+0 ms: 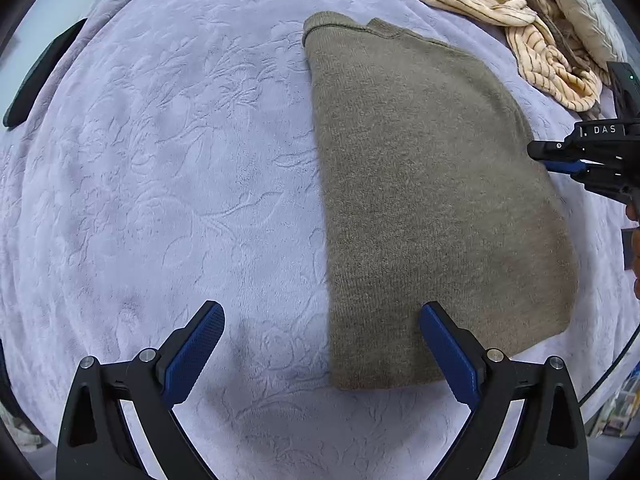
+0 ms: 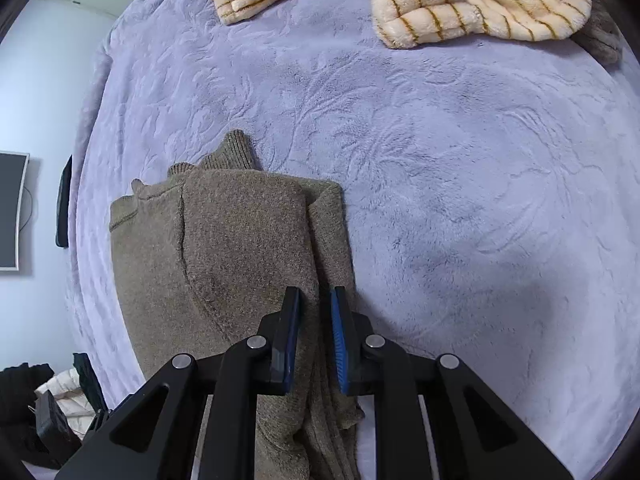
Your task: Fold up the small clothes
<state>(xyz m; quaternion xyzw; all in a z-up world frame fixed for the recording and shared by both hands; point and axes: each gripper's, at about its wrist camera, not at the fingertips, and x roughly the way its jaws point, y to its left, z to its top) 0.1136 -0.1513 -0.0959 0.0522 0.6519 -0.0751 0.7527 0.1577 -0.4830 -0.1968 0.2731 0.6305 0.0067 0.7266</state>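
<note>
- Olive-brown knit sweater (image 1: pixel 436 200) lies folded on the lavender bed blanket (image 1: pixel 180 160).
- Left tongs (image 1: pixel 322 344) gape wide above the sweater's near hem, holding nothing.
- Right tongs (image 2: pixel 316 336) stand narrow, pinching the sweater's folded right edge.
- Striped cream fleece (image 2: pixel 480 4) lies beyond the sweater.

Cream striped fleece garments (image 2: pixel 480 4) heaped on a lavender embossed blanket (image 2: pixel 460 168); wall monitor (image 2: pixel 10 212) beyond.

Soft, even daylight. The lilac embossed plush blanket (image 1: pixel 168 184) carries faint shadows just ahead of each gripper's fingers. Fisheye bending curves the edges; dark corners vignette, possibly slightly blurred.
</note>
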